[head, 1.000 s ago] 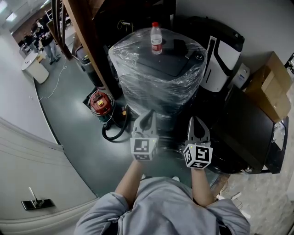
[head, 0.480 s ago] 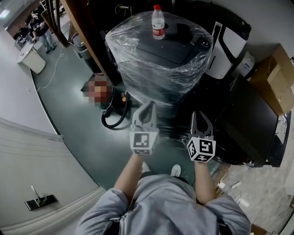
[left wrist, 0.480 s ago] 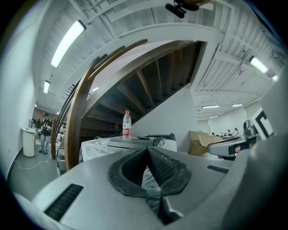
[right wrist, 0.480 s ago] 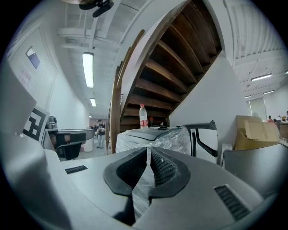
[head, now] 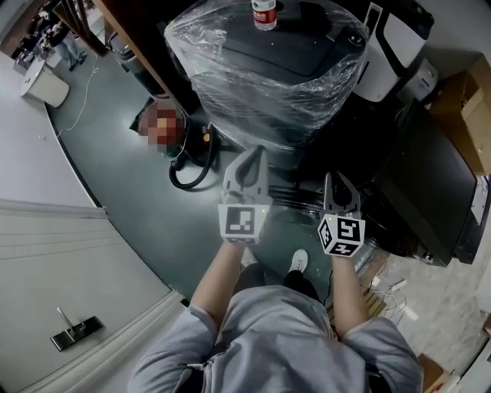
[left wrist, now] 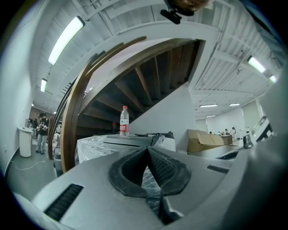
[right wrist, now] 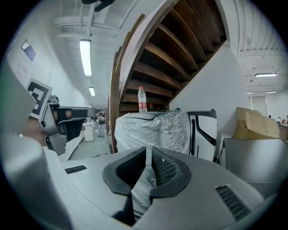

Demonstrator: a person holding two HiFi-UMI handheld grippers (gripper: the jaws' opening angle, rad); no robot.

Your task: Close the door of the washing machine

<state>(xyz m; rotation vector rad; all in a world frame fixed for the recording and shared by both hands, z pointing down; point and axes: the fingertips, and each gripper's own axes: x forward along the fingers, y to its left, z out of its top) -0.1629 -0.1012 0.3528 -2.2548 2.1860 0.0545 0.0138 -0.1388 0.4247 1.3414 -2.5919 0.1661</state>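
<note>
The washing machine (head: 268, 69) is a top-loader wrapped in clear plastic film, straight ahead of me. Its dark lid (head: 288, 46) lies flat on top, and a water bottle (head: 265, 11) stands on it. My left gripper (head: 255, 152) is shut and empty, held short of the machine's front. My right gripper (head: 338, 179) is beside it, also shut and empty. In the left gripper view the shut left gripper (left wrist: 147, 150) points at the wrapped machine (left wrist: 96, 146) and bottle (left wrist: 124, 121). The right gripper (right wrist: 148, 150) points at the machine (right wrist: 153, 128) too.
A white and black appliance (head: 391, 38) stands right of the machine, with a cardboard box (head: 468, 100) and a black flat panel (head: 430, 184) further right. A hose (head: 188, 173) lies on the floor at the left. A wooden stair beam (head: 130, 38) rises behind.
The machine has slid upward in the head view and my shoes have come into sight. Both grippers have stayed shut, side by side in front of me.
</note>
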